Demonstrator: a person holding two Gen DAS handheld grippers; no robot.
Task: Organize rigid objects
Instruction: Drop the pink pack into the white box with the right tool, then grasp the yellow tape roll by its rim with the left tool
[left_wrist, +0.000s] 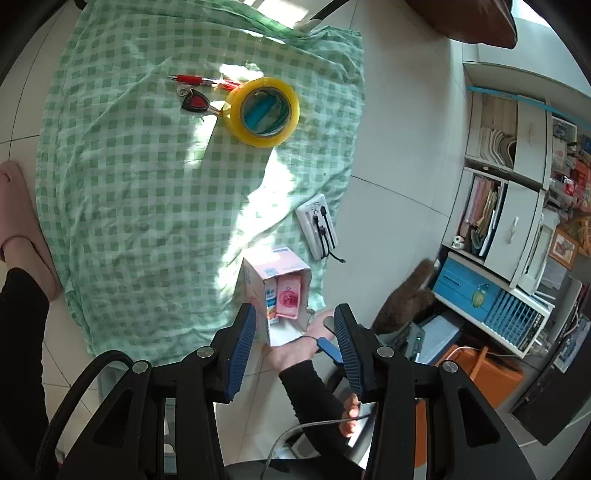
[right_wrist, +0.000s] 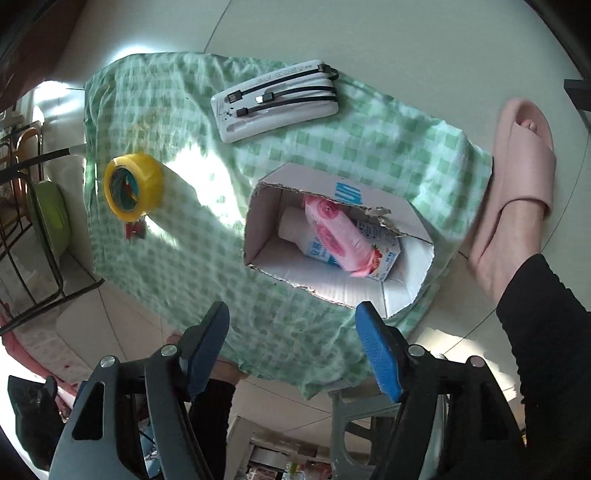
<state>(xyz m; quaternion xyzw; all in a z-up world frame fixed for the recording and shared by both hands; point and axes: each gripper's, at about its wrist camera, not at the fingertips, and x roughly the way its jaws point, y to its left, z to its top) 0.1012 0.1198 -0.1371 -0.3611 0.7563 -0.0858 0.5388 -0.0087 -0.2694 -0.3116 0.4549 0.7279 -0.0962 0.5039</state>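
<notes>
A green checked cloth (left_wrist: 140, 192) lies on the tiled floor. On it are a yellow tape roll (left_wrist: 262, 110), a red pen (left_wrist: 201, 80), a red-and-black car key (left_wrist: 194, 102) and a white power bank (left_wrist: 317, 227) at the cloth's edge. An open cardboard box (right_wrist: 334, 190) holds a pink packet (right_wrist: 336, 232) and a small drink carton (right_wrist: 386, 258). My right gripper (right_wrist: 291, 310) hovers open just before the box's mouth, nothing between its fingers. My left gripper (left_wrist: 295, 332) is open and empty, near the box (left_wrist: 255, 280). The power bank (right_wrist: 275, 107) and tape roll (right_wrist: 133, 184) lie beyond the box.
A person's foot in a pink slipper (right_wrist: 517, 177) stands by the cloth's edge, with a black trouser leg. A white shelf unit (left_wrist: 509, 206) and an orange bin (left_wrist: 491, 373) stand to the right. A black metal frame (right_wrist: 29, 229) stands past the cloth's left side.
</notes>
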